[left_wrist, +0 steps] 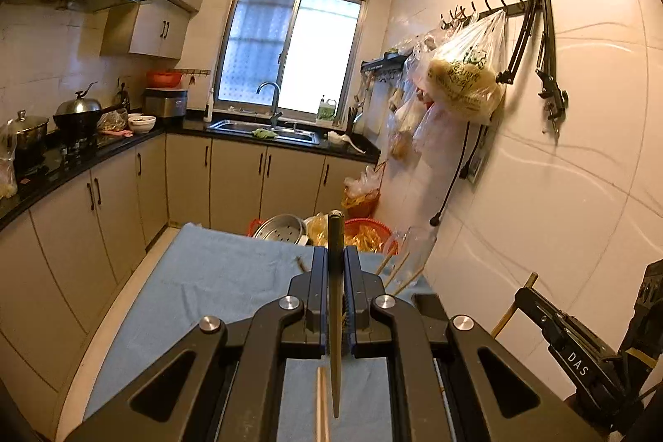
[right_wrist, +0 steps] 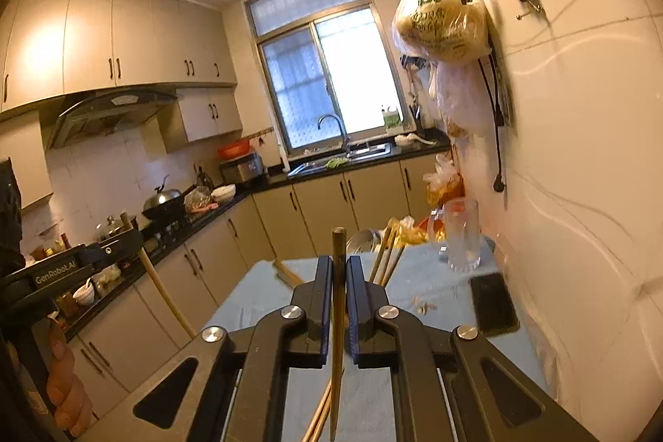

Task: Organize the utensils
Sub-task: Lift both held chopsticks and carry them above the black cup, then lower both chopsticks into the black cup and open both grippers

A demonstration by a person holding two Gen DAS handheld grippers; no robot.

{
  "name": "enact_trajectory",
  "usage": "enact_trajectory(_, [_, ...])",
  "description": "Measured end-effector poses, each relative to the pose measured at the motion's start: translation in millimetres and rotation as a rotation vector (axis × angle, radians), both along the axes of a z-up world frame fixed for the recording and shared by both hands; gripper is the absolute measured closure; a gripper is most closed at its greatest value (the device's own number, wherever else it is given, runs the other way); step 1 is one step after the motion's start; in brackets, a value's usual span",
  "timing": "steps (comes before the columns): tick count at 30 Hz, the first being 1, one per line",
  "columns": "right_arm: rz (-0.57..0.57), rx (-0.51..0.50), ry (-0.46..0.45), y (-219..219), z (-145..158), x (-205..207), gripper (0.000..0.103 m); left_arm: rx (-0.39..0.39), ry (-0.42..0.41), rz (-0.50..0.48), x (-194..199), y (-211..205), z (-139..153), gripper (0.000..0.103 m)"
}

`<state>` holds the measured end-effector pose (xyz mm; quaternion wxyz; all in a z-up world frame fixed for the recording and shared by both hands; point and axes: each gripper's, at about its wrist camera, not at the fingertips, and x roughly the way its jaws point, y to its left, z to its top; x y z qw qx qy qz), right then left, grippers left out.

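Observation:
In the left wrist view my left gripper (left_wrist: 335, 255) is shut on a dark chopstick (left_wrist: 335, 230) that stands upright between the pads, above the blue-covered table (left_wrist: 207, 276). A paler chopstick (left_wrist: 321, 404) lies below it. My right gripper (right_wrist: 339, 264) is shut on a brown chopstick (right_wrist: 339, 241), also upright. Loose chopsticks (right_wrist: 387, 255) lie at the table's far end, and others (right_wrist: 317, 417) lie under the right gripper. Each gripper shows in the other's view, the right gripper (left_wrist: 523, 295) at the right edge and the left gripper (right_wrist: 134, 237) at the left edge, each with its chopstick.
A glass mug (right_wrist: 460, 239) and a dark phone (right_wrist: 493, 303) sit on the table's right side near the tiled wall. A metal steamer (left_wrist: 281, 228) and red baskets (left_wrist: 369, 230) stand beyond the far end. Counter and cabinets (left_wrist: 103, 193) run along the left. Bags (left_wrist: 468, 81) hang from wall hooks.

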<state>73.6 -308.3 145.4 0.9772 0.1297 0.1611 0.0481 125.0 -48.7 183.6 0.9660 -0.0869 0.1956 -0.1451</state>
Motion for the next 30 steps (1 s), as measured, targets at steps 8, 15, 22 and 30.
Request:
enact_trajectory(8, [-0.023, 0.013, -0.042, -11.4, 15.0, 49.2, 0.095, 0.012, -0.051, -0.014, 50.1, -34.1, 10.8, 0.096])
enact_trajectory(15, [-0.044, 0.027, -0.067, -18.4, 17.8, 99.5, 0.095, 0.006, -0.061, -0.036, 95.1, -57.9, 9.2, 0.096])
enact_trajectory(22, [-0.076, 0.037, -0.076, -23.3, 7.9, 142.1, 0.095, 0.034, -0.032, -0.032, 131.6, -75.8, -10.1, 0.096])
enact_trajectory(30, [-0.080, 0.052, -0.063, -21.2, -17.2, 166.7, 0.095, 0.057, -0.017, -0.022, 147.4, -85.7, -36.3, 0.096])
